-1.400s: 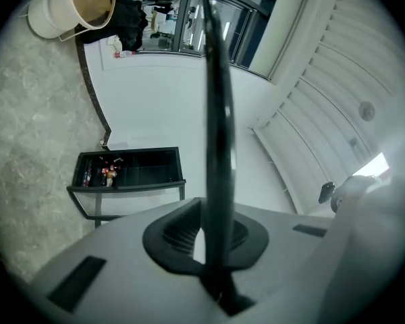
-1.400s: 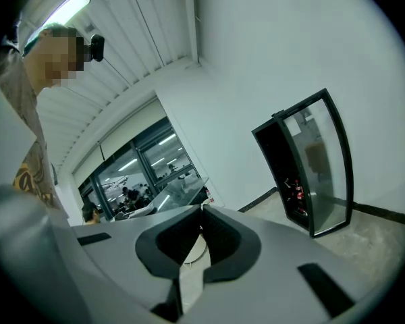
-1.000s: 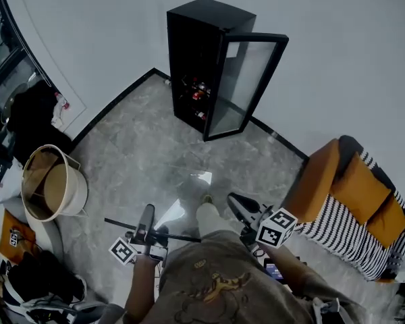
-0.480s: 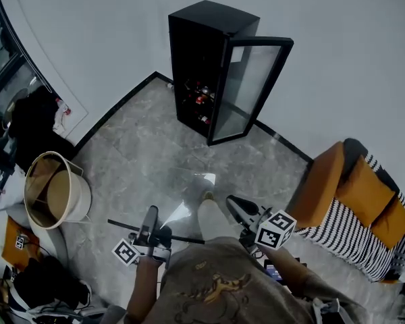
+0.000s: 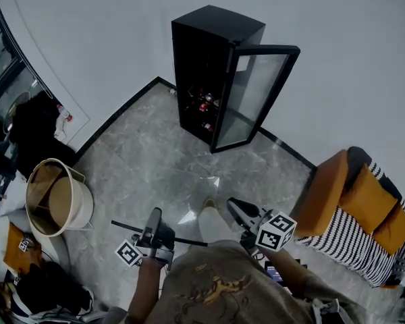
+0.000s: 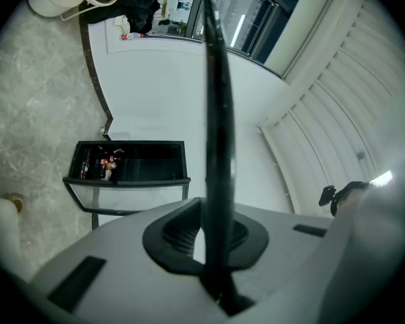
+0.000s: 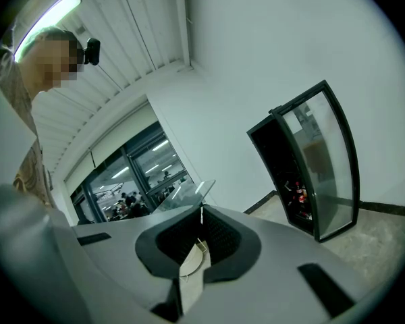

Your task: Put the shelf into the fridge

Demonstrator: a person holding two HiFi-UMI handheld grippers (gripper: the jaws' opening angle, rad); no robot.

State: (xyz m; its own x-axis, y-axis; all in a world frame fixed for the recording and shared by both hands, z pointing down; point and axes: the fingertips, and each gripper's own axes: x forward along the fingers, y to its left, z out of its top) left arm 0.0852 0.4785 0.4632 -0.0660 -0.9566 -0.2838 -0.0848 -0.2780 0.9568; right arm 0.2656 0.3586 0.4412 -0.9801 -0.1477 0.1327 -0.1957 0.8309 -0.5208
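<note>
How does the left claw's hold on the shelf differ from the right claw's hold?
The left claw is shut on the dark edge strip of the shelf; the right claw is shut on its clear pane. In the head view the left claw is nearer the round basket, the right claw nearer the striped armchair. Both hold the same shelf and face the open fridge.

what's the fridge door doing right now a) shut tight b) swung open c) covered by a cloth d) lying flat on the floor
b: the glass door of the fridge stands swung out from the cabinet, so the bottles inside show.
</note>
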